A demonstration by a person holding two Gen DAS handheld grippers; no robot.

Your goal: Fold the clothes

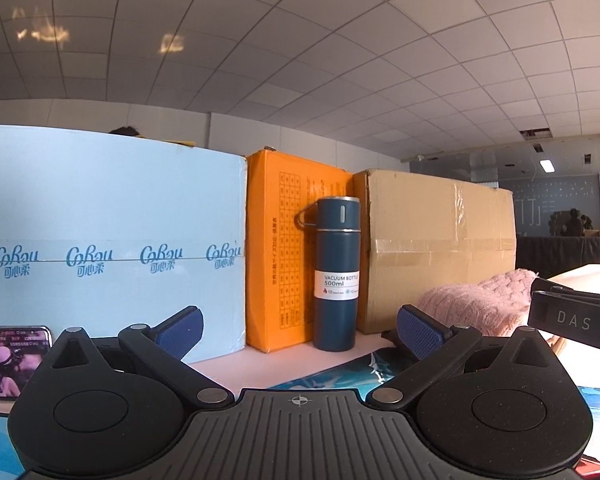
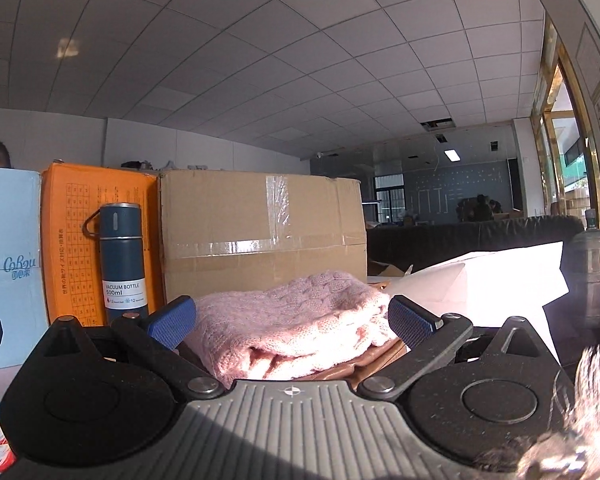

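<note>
- The pink knitted garment point(image 2: 296, 320) lies bunched in a soft heap on the worktop point(image 1: 236, 368), straight ahead of the right gripper point(image 2: 292, 320) and close in; in the right wrist view it fills the gap between the two blue pads
- Its long axis seems to run left to right across that view, so the heap lies broadside to the right fingers point(image 2: 410, 320) rather than end-on
- The right fingers stand wide apart and hold nothing; whether the pads touch the knit at its two ends I cannot tell, though they flank it closely
- From the left gripper point(image 1: 300, 332) the same garment point(image 1: 476, 300) lies off to the right and a little farther on, in front of the brown cardboard box point(image 1: 436, 248); the right hand is plainly the nearer one
- The left fingers point(image 1: 180, 330) are likewise spread wide and empty, pointing at the blue vacuum bottle point(image 1: 336, 272) that stands upright against the orange box point(image 1: 284, 248), not at the garment
- Both grippers are held low and about level, looking along the worktop towards the row of boxes; the right gripper's black body shows at the right edge of the left wrist view, so the two are side by side
- The garment looks unspread as yet, so I judge the folding scarcely begun: the likely next need is for the right hand to pinch an edge of the knit while the left swings rightwards to take the other end
</note>
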